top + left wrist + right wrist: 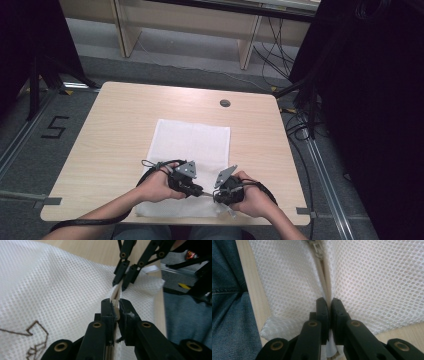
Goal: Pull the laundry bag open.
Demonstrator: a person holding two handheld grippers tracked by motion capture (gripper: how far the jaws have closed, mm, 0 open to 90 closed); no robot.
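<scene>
Right gripper view — zipper (320, 255) top cropped

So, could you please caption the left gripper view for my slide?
Left gripper and right gripper both pinch the mesh bag's zipper seam.

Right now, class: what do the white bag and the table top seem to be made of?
White bag: probably synthetic mesh fabric, matte; its regular pattern of tiny holes shows in both gripper views, with a cream zipper tape pinched along its edge.
Table top: looks like light wood-grain laminate, smooth; possibly real wood.
</scene>
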